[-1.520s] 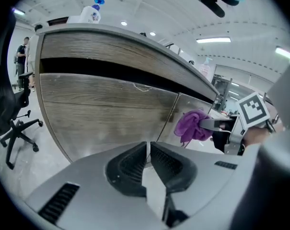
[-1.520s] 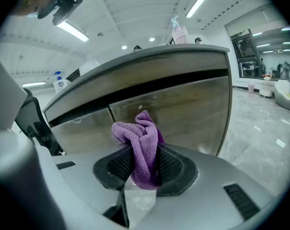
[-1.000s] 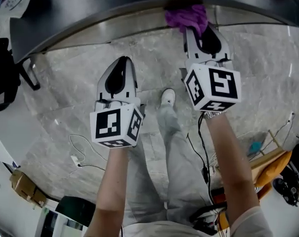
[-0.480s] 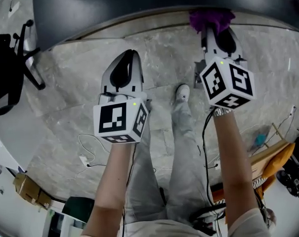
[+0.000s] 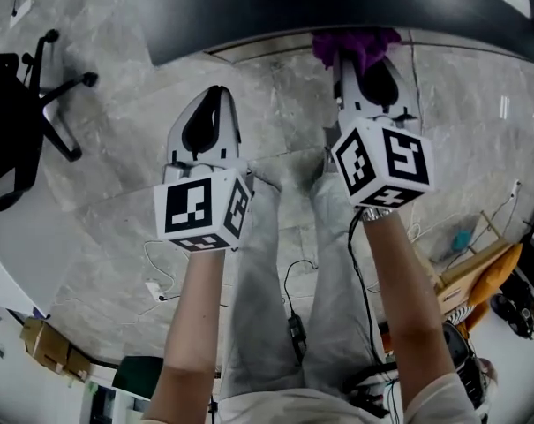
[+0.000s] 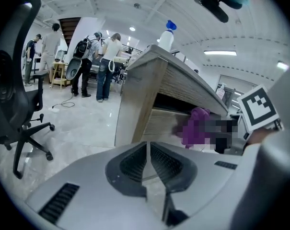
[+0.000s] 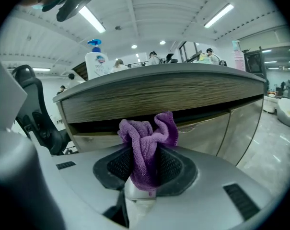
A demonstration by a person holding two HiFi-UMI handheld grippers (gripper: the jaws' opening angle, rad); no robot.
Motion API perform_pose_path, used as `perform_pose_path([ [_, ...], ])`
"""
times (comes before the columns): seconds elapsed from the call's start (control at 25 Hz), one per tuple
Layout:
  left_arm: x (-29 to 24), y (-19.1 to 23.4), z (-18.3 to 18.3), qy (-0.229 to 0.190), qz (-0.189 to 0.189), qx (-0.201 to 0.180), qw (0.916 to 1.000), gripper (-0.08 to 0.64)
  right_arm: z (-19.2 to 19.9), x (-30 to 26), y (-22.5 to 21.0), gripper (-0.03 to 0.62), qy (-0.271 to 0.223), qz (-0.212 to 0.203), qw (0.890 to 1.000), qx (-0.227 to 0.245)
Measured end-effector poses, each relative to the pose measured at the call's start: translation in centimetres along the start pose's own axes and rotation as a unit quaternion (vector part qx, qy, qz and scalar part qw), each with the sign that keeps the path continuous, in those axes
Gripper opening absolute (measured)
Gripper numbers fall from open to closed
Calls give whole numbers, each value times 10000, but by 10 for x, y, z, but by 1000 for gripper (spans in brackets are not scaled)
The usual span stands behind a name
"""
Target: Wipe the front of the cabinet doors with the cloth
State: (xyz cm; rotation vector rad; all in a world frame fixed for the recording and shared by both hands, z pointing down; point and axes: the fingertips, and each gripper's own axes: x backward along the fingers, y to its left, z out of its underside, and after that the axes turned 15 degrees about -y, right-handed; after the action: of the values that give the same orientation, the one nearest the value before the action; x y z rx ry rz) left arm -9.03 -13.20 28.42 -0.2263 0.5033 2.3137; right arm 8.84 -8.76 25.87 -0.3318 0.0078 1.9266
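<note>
Cabinet doors (image 7: 221, 123) face cloth (image 7: 147, 150), clamped lengthwise in right gripper (image 7: 144, 163).

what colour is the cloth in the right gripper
Purple cloth; clearest in the right gripper view.

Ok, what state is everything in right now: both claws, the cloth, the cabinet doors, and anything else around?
Left claw: shut, empty.
Right claw: shut on the cloth.
Cloth: bunched, sticking up out of the right claw.
Cabinet doors: closed.
Spray bottle: upright on the countertop.
Office chair: upright.
</note>
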Motion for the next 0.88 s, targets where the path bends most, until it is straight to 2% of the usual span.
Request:
perform_pose_path([
  [0.2,15,30,-6,-22,-93,66,9999,31,13,-2,68,120,235,-446,9987,21],
  [0.44,35,75,-10,-170,-464,200,9986,31,27,-7,132,120,433,-873,9952,-11],
  [0.72,68,113,1,-177,-935,275,9951,31,49,-7,175,120,573,-1110,9920,-177],
  [0.88,72,101,11,-136,-1004,222,9946,31,56,-2,186,120,565,-1462,9873,-246],
])
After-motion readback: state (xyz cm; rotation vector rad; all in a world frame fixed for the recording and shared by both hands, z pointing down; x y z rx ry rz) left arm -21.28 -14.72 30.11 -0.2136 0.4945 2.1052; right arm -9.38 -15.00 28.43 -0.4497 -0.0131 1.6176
